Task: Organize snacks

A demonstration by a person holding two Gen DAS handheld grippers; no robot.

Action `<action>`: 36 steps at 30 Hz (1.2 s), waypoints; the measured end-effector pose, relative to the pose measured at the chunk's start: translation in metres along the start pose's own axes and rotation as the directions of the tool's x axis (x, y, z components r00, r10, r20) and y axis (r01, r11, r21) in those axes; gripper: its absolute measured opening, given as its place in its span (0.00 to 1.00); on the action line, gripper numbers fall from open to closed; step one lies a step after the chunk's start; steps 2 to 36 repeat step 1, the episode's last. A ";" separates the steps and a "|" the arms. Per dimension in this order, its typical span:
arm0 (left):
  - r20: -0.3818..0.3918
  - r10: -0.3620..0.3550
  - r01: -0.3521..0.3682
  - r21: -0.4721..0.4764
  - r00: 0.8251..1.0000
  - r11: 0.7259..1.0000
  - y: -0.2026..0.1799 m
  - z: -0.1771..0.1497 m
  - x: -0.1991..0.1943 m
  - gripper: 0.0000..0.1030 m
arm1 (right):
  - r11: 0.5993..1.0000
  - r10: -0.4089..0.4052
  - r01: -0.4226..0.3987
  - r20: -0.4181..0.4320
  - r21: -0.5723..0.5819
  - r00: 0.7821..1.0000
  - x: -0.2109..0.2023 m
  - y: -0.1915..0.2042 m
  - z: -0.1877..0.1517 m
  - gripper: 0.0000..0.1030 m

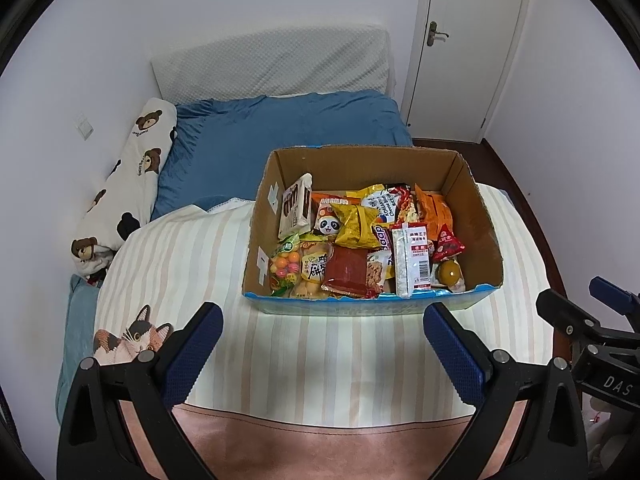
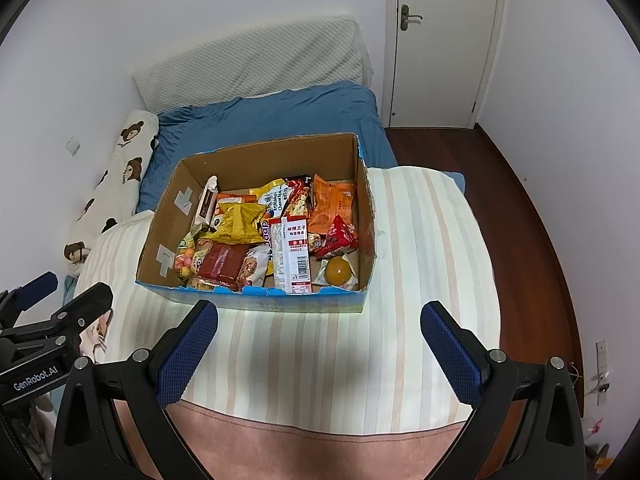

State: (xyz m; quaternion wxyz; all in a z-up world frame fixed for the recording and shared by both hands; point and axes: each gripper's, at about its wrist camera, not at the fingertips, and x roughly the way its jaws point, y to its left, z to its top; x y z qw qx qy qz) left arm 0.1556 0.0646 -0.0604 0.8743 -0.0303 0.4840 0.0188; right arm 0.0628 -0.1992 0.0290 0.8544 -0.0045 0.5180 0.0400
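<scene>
Snacks point(image 1: 360, 244) fill an open cardboard box point(image 1: 480, 216) on the striped blanket point(image 1: 320, 360) of a bed. One packet point(image 2: 274, 200) reads "Cheese". The left gripper point(image 1: 323, 322), marked "GenRobot.AI", and the right gripper point(image 2: 319, 318), marked "DAS", hover short of the box, jaws wide and empty.

A striped cream and peach blanket point(image 1: 320, 360) is spread over the bed, with a calico cat print point(image 1: 134, 338) at its left edge. A blue quilt point(image 1: 280, 128) is laid beyond it, beside a white bear-patterned pillow point(image 1: 132, 176). A white door with a metal handle point(image 2: 440, 40) is shut.
</scene>
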 end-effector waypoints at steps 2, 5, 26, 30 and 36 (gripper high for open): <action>0.002 -0.001 0.001 0.000 1.000 1.000 0.000 0.000 -0.001 1.00 | 1.000 -0.002 0.002 0.002 -0.003 1.000 -0.001 0.000 0.000 1.00; 0.002 -0.001 0.001 0.000 1.000 1.000 0.000 0.000 -0.001 1.00 | 1.000 -0.002 0.002 0.002 -0.003 1.000 -0.001 0.000 0.000 1.00; 0.002 -0.001 0.001 0.000 1.000 1.000 0.000 0.000 -0.001 1.00 | 1.000 -0.002 0.002 0.002 -0.003 1.000 -0.001 0.000 0.000 1.00; 0.002 -0.001 0.001 0.000 1.000 1.000 0.000 0.000 -0.001 1.00 | 1.000 -0.002 0.002 0.002 -0.003 1.000 -0.001 0.000 0.000 1.00; 0.002 -0.001 0.001 0.000 1.000 1.000 0.000 0.000 -0.001 1.00 | 1.000 -0.002 0.002 0.002 -0.003 1.000 -0.001 0.000 0.000 1.00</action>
